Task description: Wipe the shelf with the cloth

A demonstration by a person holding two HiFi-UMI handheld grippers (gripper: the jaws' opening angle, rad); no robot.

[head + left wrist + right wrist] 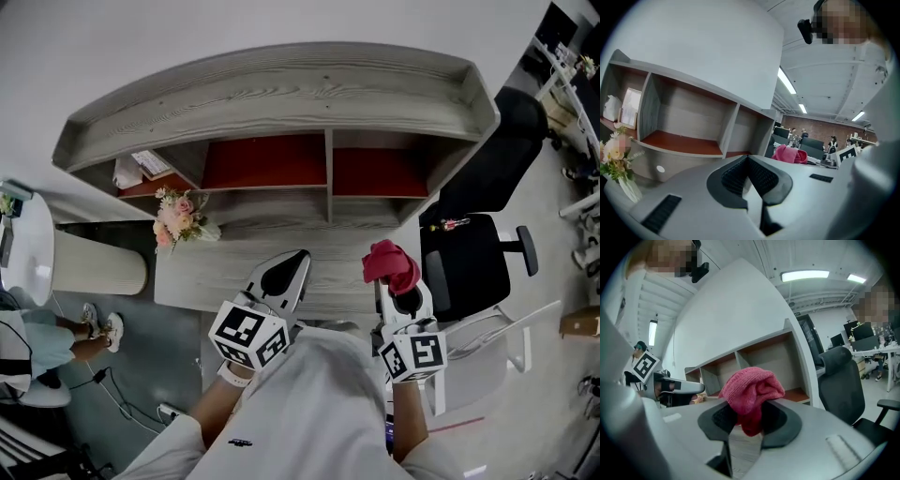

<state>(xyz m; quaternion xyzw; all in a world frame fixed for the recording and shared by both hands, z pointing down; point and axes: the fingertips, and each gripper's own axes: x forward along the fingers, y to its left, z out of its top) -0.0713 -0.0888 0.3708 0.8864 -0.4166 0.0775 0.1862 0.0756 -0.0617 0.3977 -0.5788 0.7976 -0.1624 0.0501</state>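
Cloth (751, 389) – clamped in right gripper (745, 416) | left gripper (747, 161) jaws together | flowers (178, 217) at 10 o'clock, chair (473, 258) at 3 o'clock by shelf (281, 94) end

No words, numbers or brand names can be read anywhere. Only black-and-white square patterns are shown on the cubes of the left gripper (293, 262) and the right gripper (396, 286). The print on the papers (141, 167) in the shelf (281, 103) is too small to be read, as is a small dark mark (240, 442) on the shirt (319, 403).
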